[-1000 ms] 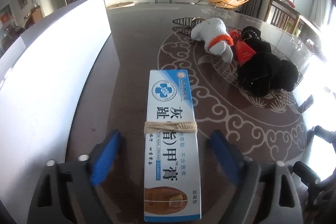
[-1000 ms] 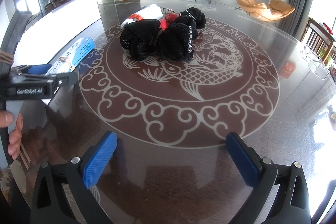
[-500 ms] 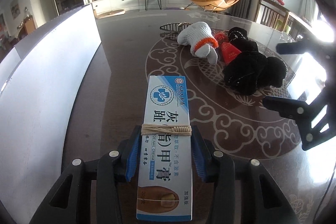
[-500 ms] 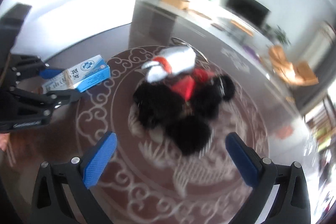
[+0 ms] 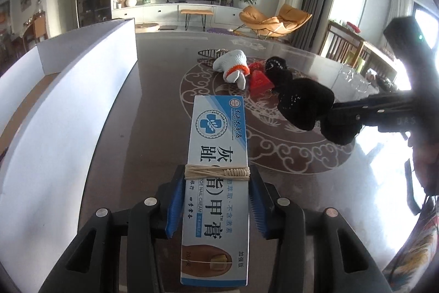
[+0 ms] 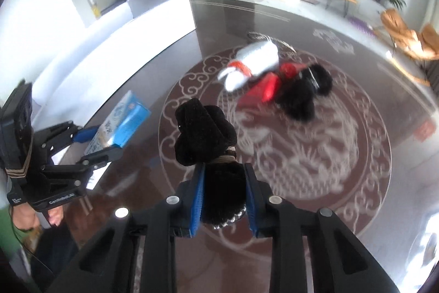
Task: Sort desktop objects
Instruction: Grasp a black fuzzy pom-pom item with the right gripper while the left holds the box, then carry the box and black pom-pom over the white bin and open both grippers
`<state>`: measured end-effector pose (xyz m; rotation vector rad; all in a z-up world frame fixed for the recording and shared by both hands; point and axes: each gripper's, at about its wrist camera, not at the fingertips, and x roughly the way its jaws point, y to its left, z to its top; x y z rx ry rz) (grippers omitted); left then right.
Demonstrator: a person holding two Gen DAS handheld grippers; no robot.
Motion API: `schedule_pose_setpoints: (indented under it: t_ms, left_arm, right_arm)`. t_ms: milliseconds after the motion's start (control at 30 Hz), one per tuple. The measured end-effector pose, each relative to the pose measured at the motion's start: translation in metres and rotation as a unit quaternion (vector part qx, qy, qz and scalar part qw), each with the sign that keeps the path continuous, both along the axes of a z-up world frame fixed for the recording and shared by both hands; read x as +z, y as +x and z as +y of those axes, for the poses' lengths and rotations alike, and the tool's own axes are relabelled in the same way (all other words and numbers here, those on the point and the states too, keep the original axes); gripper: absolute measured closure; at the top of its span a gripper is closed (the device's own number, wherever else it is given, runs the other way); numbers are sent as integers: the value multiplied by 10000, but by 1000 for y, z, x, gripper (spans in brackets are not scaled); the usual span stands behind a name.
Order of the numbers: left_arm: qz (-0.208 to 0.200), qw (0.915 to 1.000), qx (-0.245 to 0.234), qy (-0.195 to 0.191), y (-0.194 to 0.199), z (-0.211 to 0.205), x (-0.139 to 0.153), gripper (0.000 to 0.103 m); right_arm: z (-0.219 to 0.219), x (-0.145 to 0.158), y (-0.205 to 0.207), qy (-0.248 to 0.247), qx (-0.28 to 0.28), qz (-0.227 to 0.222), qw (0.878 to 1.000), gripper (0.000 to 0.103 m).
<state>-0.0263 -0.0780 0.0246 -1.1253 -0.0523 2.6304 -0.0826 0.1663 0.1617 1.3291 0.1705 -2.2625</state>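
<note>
The left gripper (image 5: 216, 199) clamps the nail cream box (image 5: 218, 169); the right gripper (image 6: 223, 199), just closed, pinches black fuzzy socks (image 6: 211, 144) at the box's three o'clock.

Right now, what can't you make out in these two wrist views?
- White box: inside hidden by its wall, left wrist view.
- Pile's red item: motion-blurred, right wrist view.
- Nail cream box: near end hidden by left gripper, right wrist view.
- Black sock bundle: rear cut off by right gripper.
</note>
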Motion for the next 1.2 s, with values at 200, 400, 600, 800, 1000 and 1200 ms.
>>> schedule_pose_setpoints:
  t_ms: [200,400,600,800,1000,1200]
  left_arm:
    - [447,9975,270,473,30,-40,70,60]
    - [535,9909,1198,285,46,-144,109,60]
    - [-101,9757,2179,-226,34,-247,85,60]
    - [-927,9618,2503,-614,11,-283,42,55]
    - [-379,9558,2835,-676,30,-270,52,16]
    - [453,9746,2143,-455,62,-195,94,15]
  right_arm:
    - [-23,47,11,-964,-219,184,9949,75]
    - [-141,105,28,-1558,573,442,9851,75]
    - [-270,109,40,-1700,1283,258,9767,74]
    - [-350,58,42,-856,1568,-26,9839,66]
    - [-317,53,45,-1439,1347,131,9803,23]
    - [-206,66,61,-1038,220,1512,9828,0]
